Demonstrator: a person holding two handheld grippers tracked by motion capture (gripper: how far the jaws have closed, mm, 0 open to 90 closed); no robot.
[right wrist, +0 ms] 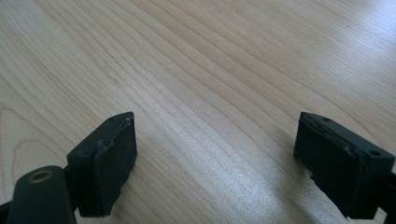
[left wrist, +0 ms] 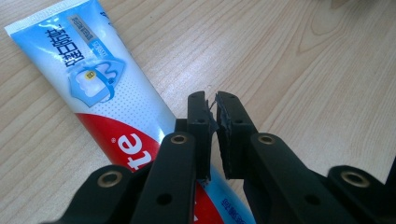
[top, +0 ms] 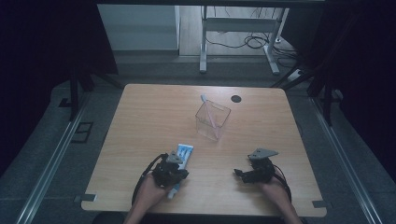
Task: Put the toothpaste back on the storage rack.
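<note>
A blue, white and red toothpaste tube [top: 183,154] [left wrist: 93,79] lies flat on the wooden table [top: 154,116], near its front left. My left gripper [top: 180,173] [left wrist: 212,100] hovers just over the tube's lower half with its jaws shut; nothing is between them and only a hairline gap shows. A clear plastic box [top: 212,122] stands upright mid-table, and a toothbrush [top: 208,110] leans inside it. My right gripper [top: 239,173] [right wrist: 215,135] rests low over bare wood at the front right, jaws wide open and empty.
A small black round cap [top: 236,98] sits in the tabletop behind the box. Beyond the far edge stand a white desk frame [top: 243,32] and loose cables on the floor. Dark curtains flank both sides.
</note>
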